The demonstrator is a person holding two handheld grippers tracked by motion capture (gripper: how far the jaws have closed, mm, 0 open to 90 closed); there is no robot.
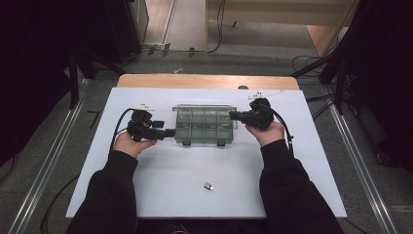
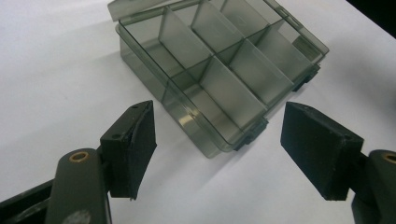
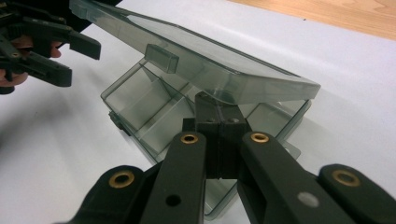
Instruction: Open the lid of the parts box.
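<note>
A smoke-grey clear compartment box (image 1: 204, 127) lies in the middle of the white table (image 1: 160, 170). Its dividers (image 2: 224, 88) form several empty cells. The lid (image 3: 196, 56) is tilted up on its hinge. My right gripper (image 1: 234, 115) is shut with nothing between its fingers. Its tips (image 3: 215, 100) touch the underside of the raised lid at the box's right end. My left gripper (image 1: 169, 132) stands open at the box's left end, apart from it. In the left gripper view its pads (image 2: 137, 135) flank the box's near corner (image 2: 219, 144) without touching it.
A small metal piece (image 1: 208, 185) lies on the table near the front edge. A wooden strip (image 1: 204, 81) runs along the table's far side. Floor rails and cables surround the table.
</note>
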